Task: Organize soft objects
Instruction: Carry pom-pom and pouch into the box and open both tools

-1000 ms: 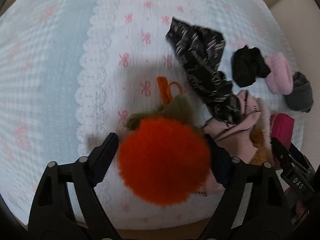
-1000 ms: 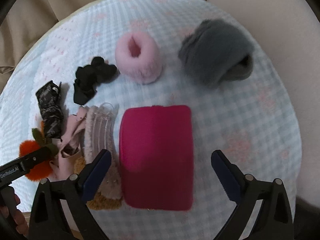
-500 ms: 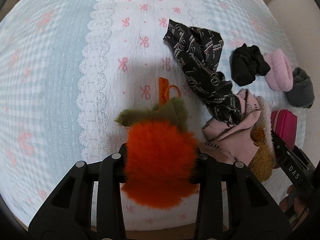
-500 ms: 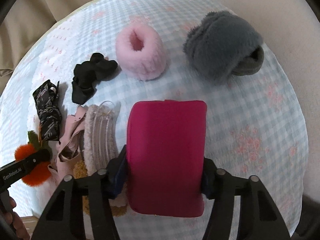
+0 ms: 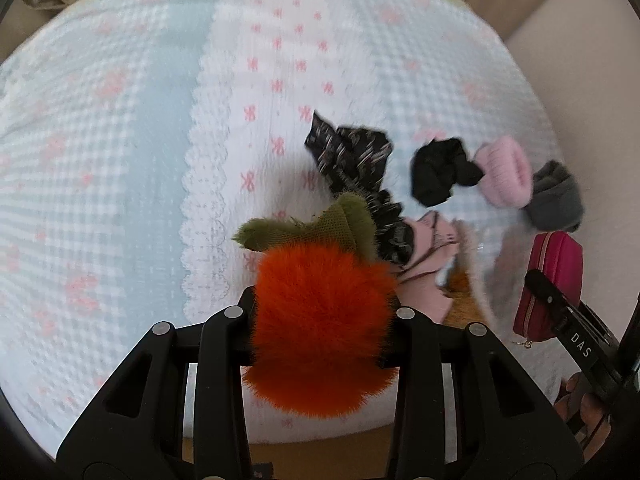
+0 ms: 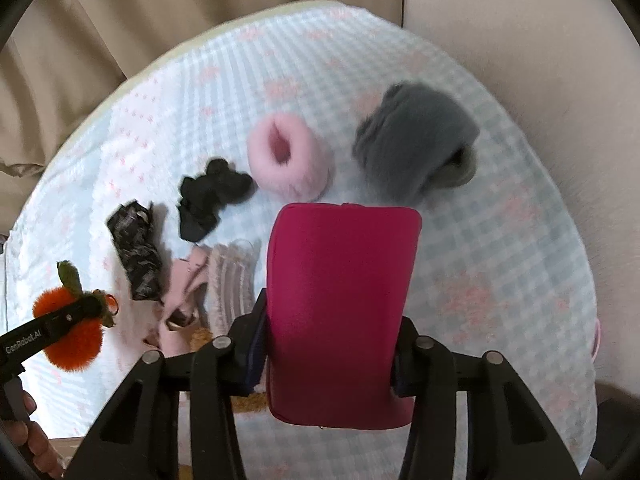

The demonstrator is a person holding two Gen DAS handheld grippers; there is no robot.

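Observation:
My left gripper (image 5: 322, 316) is shut on a fluffy orange pom-pom with green leaves (image 5: 320, 320) and holds it above the quilted cloth (image 5: 120, 160). It also shows in the right wrist view (image 6: 68, 328). My right gripper (image 6: 330, 344) is shut on a magenta pouch (image 6: 340, 320), lifted off the cloth (image 6: 500, 280); the pouch also shows in the left wrist view (image 5: 554, 276). On the cloth lie a black patterned scarf (image 5: 352, 160), a black scrunchie (image 6: 212, 196), a pink fluffy cuff (image 6: 288, 160) and a grey fluffy cuff (image 6: 412, 140).
A pink cloth piece (image 6: 184, 292), a pale ribbed item (image 6: 232, 284) and a brown fuzzy item (image 5: 464, 296) lie bunched between the two grippers. Beige cushions (image 6: 520, 40) surround the round cloth-covered surface. A hand (image 6: 36, 444) holds the left gripper.
Both grippers closed, the left on the orange pom-pom, the right on the magenta pouch. Both objects have since been lifted off the cloth and both views have pulled back.

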